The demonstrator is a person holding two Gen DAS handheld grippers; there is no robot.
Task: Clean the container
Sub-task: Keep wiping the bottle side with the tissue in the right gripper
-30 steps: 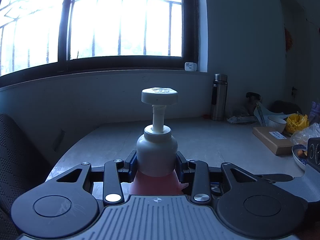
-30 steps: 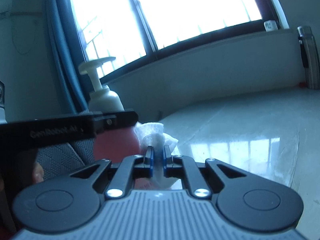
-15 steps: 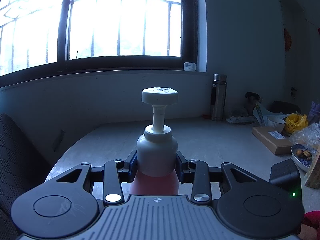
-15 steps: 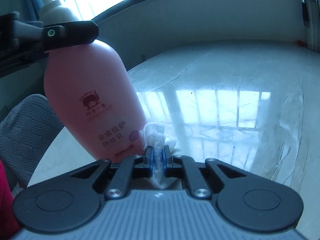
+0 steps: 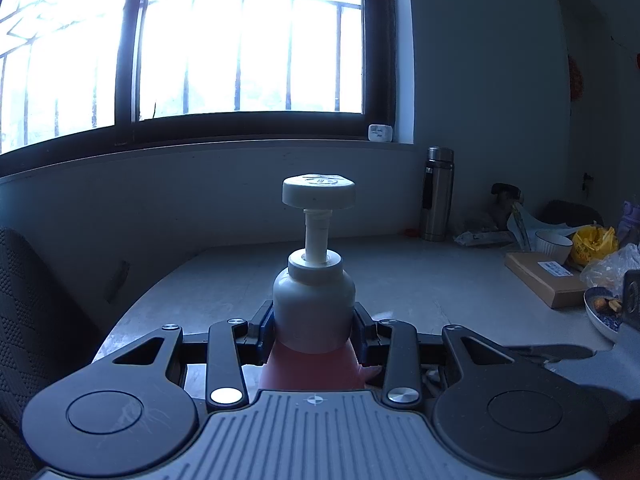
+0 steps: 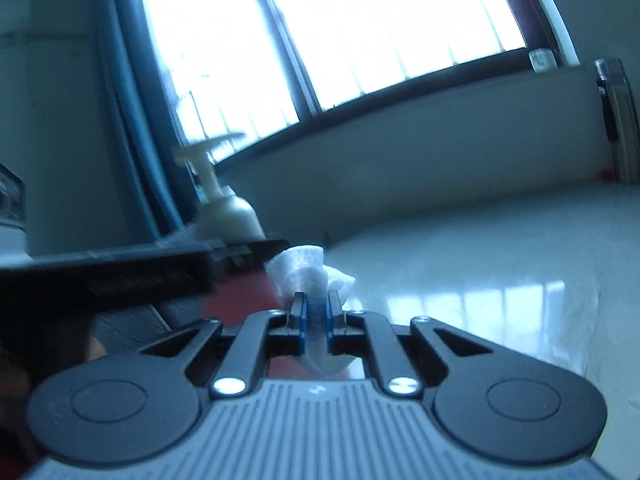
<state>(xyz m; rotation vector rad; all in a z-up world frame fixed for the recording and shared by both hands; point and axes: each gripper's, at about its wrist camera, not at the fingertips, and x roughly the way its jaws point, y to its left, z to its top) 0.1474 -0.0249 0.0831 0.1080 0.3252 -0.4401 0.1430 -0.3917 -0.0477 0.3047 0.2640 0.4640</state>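
Am gripping pump bottle [image 5: 314, 304] upright in left claw [image 5: 314, 330], jaws clamped on white collar, pink body hanging below. Am pinching white wipe [image 6: 310, 270] in right claw [image 6: 316, 312], jaws nearly closed, wipe touching bottle's pink side. Worktop [image 5: 420, 280] lying beyond; steel flask [image 5: 437, 194] standing at its far edge.

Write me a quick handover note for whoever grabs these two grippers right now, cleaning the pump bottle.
Left gripper: shut on the pink pump bottle, clamped at its white shoulder, bottle upright over the table.
Right gripper: shut on a white wipe, held beside the bottle's pink body, just under the left gripper's arm.
Done: bottle and wipe both gripped. How much is already wiped cannot be told.
Left: wipe around the bottle, set it down, let go of the wipe.
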